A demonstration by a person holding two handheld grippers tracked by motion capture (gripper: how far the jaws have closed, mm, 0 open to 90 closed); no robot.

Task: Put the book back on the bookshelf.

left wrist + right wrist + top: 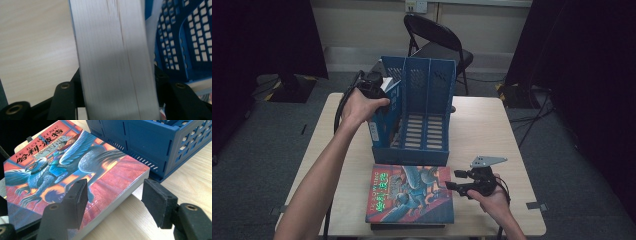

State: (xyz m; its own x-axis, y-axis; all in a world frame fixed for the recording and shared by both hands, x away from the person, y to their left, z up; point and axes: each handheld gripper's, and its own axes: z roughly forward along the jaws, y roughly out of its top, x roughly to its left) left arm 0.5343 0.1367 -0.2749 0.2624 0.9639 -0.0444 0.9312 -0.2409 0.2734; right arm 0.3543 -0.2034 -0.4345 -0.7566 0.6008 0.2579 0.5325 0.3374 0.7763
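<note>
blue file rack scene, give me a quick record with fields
rack: blue perforated plastic file rack, three slots, at mid table
left hand-held gripper: closed on an upright book with white page edges at the rack's left slot
right hand-held gripper: open, astride the corner of the red illustrated paperback
paperback: flat on the light wooden table, before the rack

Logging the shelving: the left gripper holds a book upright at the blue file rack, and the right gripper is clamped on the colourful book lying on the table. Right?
Not quite. The right gripper is open; its pads straddle the colourful book's corner without pressing it, as the right gripper view shows. The left gripper does hold a book upright at the blue file rack.
</note>
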